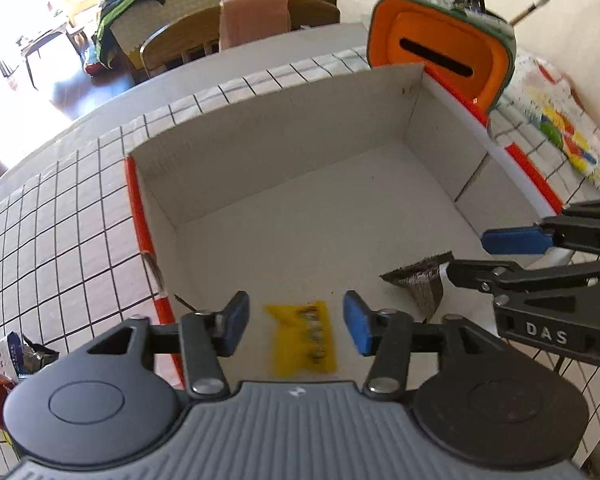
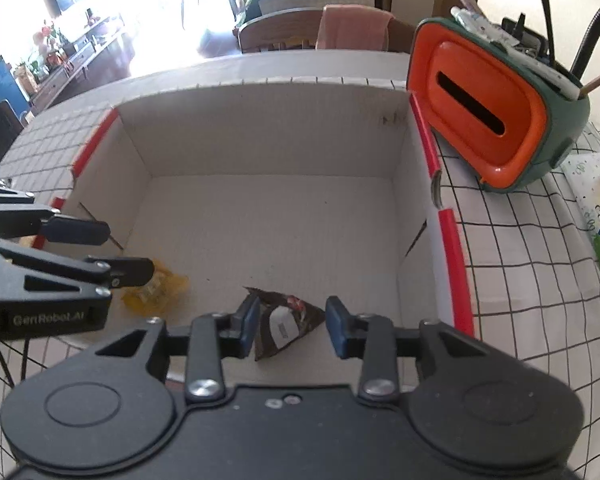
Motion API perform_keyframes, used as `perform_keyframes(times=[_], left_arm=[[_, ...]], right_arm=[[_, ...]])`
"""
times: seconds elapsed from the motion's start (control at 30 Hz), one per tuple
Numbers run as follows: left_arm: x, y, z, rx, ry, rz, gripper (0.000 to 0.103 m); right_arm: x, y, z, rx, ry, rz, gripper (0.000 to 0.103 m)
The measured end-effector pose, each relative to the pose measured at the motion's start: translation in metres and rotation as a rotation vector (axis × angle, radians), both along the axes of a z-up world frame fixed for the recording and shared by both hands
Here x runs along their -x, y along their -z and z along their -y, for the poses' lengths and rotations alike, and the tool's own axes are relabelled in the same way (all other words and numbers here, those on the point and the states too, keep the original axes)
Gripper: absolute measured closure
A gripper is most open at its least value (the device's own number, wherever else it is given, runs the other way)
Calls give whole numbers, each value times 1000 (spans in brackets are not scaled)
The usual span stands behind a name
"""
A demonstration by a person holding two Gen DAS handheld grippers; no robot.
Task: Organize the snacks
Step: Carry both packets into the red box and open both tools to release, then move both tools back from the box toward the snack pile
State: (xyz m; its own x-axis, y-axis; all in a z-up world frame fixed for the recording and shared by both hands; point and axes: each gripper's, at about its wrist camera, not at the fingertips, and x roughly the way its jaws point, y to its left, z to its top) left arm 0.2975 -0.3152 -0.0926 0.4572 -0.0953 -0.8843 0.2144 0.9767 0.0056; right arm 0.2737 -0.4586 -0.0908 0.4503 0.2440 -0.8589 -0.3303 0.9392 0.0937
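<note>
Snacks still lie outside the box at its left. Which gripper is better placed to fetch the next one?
Left, probably. The left gripper is open, its yellow packet lying free in the box, and the loose snacks are on its side. The right gripper flanks the dark packet at the far side.

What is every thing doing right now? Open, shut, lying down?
Box: open on top, holding both snacks.
Yellow snack packet: lying flat in the box, not gripped.
Dark snack packet: on the box floor, not squeezed.
Left gripper: open over the yellow packet.
Right gripper: open around the dark packet.
Orange-fronted holder: standing beside the box.
</note>
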Motion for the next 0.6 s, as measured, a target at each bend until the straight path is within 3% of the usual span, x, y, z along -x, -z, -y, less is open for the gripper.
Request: perform_keyframes(times=[0.6], left_arm=[[59,-58,-48,99,-75,157,36]], right_arm=[[51,-64,-13,-139,-26,120,37]])
